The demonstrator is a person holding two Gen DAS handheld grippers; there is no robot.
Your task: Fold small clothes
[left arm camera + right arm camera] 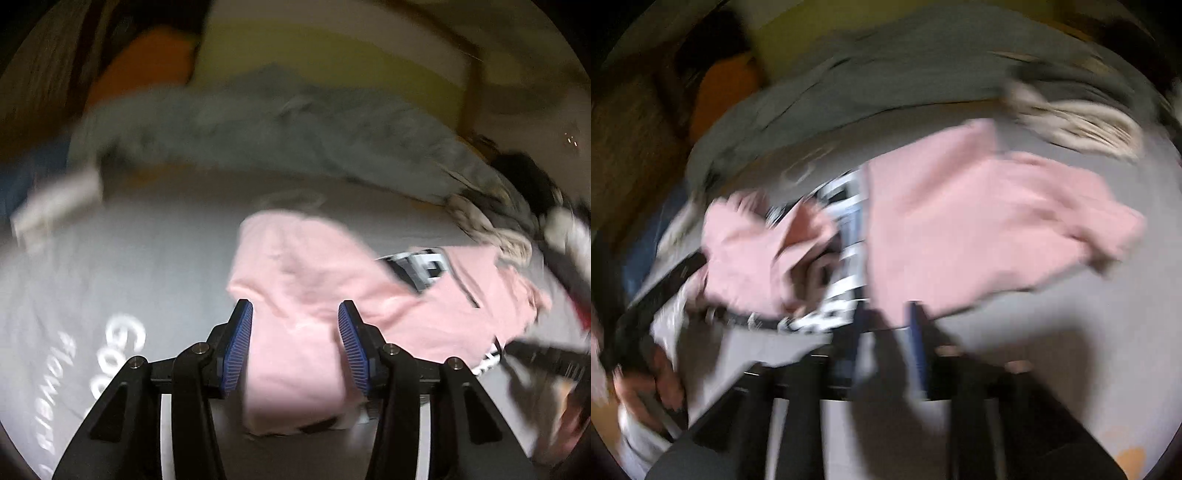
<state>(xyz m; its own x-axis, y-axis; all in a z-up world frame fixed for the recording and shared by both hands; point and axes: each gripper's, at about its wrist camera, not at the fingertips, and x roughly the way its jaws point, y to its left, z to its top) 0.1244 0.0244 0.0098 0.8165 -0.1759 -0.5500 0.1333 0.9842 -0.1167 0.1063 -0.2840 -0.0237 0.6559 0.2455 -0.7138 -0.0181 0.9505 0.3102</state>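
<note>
Blur dominates both views, the right wrist view worst, so grip calls are shaky.

Pink garment (303, 280) lies on the grey sheet (140, 258), partly bunched, black-and-white print (417, 267) showing mid-cloth. Grey blanket (258, 129) heaped along the far edge.

Left gripper (295, 343): jaws wide apart, a fold of pink cloth running between the blue pads (236, 350) but not pinched. Holds nothing.

Right gripper (886, 332): jaws look nearly together, with the lower edge of the garment (960, 229) right at the tips. Probably pinching that edge, but the smear is too heavy; cannot tell for sure. A sleeve-like flap (750, 251) sits crumpled to the left of the print.

Risks from here, as judgement:
- Left closes on the thick bunched fold rather than a single edge: grabs several layers, fold comes out lumpy.
- If right's grip is shallow, a fast pull slips the hem out and the cloth collapses.
- Left pinches the sheet along with the cloth: sheet drags, garment shifts.
- Crumpled sleeve gets trapped inside the fold if it isn't flattened first.
- Blanket sits near the far edge; a wide sweep could snag it.
</note>
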